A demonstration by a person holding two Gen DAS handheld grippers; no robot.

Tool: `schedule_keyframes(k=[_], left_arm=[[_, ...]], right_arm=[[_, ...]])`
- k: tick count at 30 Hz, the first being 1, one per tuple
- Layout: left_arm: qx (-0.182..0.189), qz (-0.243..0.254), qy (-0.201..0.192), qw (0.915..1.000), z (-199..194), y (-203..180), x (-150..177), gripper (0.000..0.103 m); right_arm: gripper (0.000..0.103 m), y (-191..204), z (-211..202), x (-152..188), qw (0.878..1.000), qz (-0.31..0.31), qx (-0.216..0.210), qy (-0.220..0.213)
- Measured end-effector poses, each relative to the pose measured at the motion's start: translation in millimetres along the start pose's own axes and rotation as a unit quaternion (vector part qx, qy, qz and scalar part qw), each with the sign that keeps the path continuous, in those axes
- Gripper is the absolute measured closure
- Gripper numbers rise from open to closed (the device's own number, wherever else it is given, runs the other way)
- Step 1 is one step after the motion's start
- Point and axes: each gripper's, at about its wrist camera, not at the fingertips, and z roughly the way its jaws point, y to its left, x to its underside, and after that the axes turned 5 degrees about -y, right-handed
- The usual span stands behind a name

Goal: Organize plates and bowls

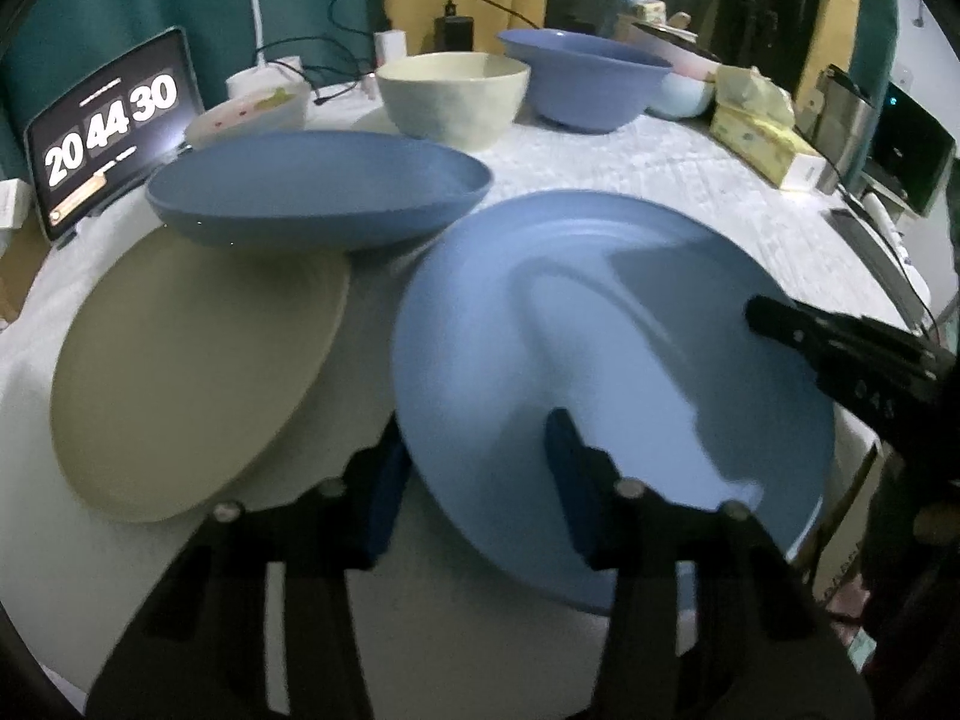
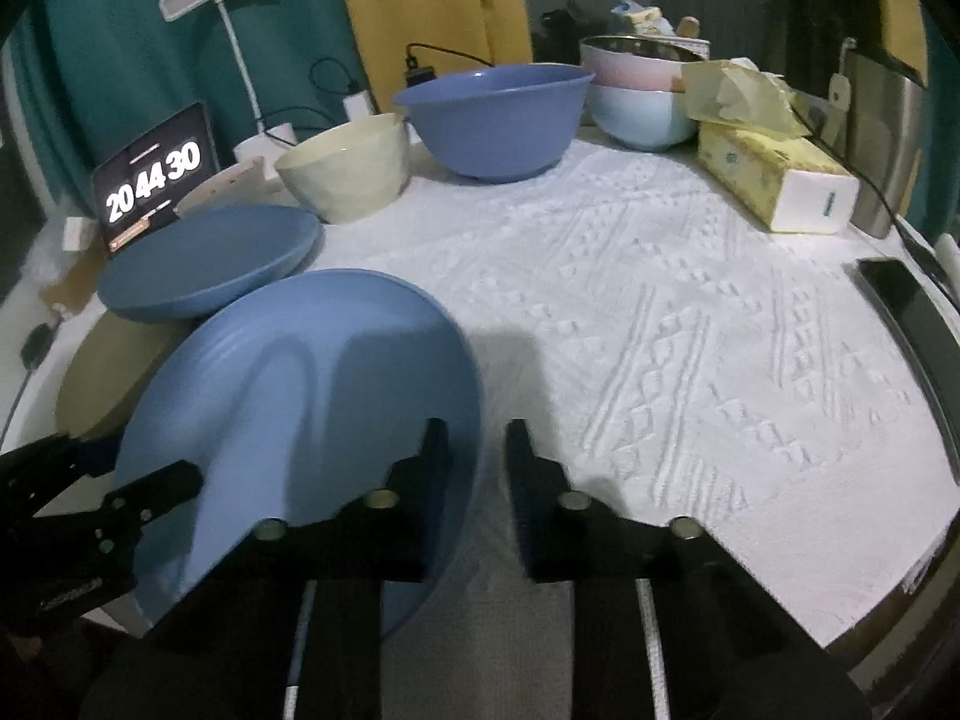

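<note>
A white knitted cloth (image 2: 690, 324) covers the tabletop before teal curtains (image 2: 120, 48). Both claws, left claw (image 1: 480, 480) and right claw (image 2: 477, 468), straddle the light blue plate's (image 1: 600, 330) rim, jaws apart.

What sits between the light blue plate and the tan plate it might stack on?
Nothing visible blocks it: only bare tablecloth separates the light blue plate from the tan plate, though a darker blue dish overlaps the tan plate's far edge.

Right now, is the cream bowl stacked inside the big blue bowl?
No, the cream bowl stands by itself on the white cloth, beside the big blue bowl, not in it.
</note>
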Motion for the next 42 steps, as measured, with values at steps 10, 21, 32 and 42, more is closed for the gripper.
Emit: schedule_keyframes(k=[10, 21, 32, 42], left_arm=[[0.011, 0.01, -0.007, 0.9999, 1.8, -11.1, -9.6, 0.068], [0.023, 0.028, -0.013, 0.9993, 15.9, -25.1, -33.9, 0.068], [0.027, 0.042, 0.002, 0.9988, 42.1, -34.7, -58.7, 0.068], [0.028, 0.043, 0.019, 0.9985, 56.1, -35.1, -62.4, 0.067]], right_arm=[[0.09, -12.4, -4.9, -9.2, 1.0, 0.009, 0.017, -0.009], [0.09, -32.1, 1.0, -29.2, 0.999, 0.021, 0.036, -0.02], [0.089, -51.0, 18.0, -47.6, 0.998, 0.037, 0.05, -0.017], [0.089, -55.4, 34.5, -48.8, 0.998, 0.04, 0.054, 0.004]])
